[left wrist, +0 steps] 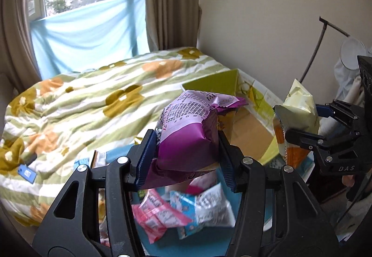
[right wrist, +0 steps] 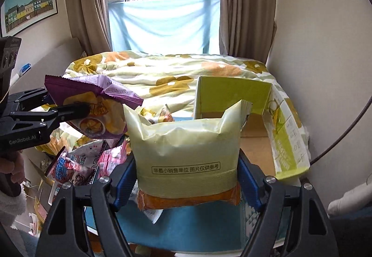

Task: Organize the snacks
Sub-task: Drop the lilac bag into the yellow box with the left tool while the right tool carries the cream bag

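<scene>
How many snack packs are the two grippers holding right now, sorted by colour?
Purple pack, in the left gripper: 1
Pale green and orange pack, in the right gripper: 1
Total held: 2
More pink and blue packets lie loose below, too jumbled to count.

we see the pink packets (left wrist: 160, 215) blurred, and the purple bag (left wrist: 186, 136) hides much of the open box (left wrist: 253, 131).
</scene>
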{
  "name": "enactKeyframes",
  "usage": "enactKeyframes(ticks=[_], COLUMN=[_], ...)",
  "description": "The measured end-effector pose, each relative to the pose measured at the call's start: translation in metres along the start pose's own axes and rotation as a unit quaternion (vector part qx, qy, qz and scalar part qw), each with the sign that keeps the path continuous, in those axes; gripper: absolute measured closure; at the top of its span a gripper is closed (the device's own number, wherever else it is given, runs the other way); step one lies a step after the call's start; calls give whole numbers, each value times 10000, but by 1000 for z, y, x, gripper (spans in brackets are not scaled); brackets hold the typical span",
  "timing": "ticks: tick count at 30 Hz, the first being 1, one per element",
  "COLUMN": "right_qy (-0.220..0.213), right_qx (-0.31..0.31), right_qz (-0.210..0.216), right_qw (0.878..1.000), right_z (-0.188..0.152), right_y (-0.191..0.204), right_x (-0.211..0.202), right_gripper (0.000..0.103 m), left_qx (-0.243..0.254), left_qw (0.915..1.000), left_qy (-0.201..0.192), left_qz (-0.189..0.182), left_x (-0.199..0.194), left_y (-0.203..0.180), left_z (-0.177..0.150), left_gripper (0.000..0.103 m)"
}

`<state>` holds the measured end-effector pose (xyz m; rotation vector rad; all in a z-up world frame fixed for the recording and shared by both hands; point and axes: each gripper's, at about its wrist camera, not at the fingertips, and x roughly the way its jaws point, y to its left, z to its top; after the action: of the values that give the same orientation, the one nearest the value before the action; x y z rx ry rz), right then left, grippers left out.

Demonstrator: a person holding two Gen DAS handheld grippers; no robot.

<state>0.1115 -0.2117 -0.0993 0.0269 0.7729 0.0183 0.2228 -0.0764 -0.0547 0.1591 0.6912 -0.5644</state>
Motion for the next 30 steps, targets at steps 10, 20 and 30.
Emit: enactKeyframes(ticks=[10,20,30], right_qy=[170,690,1016], right_qx=[-70,195,630], right_qz=[197,394,365], right_qw=[9996,9966,9922], right_z=[71,97,96], right_y=[-119,-188,-210], right_x=[46,116,151], right_gripper=[29,29,29], left_qx=[-509,-644,-559], left_qw=[9981,9914,9896], left_qy=[93,966,1046], left_qz=[348,601,820], left_x=[114,230,240], left_y=[-66,-88,-79], left_z=[76,81,77], left_gripper=[55,55,0])
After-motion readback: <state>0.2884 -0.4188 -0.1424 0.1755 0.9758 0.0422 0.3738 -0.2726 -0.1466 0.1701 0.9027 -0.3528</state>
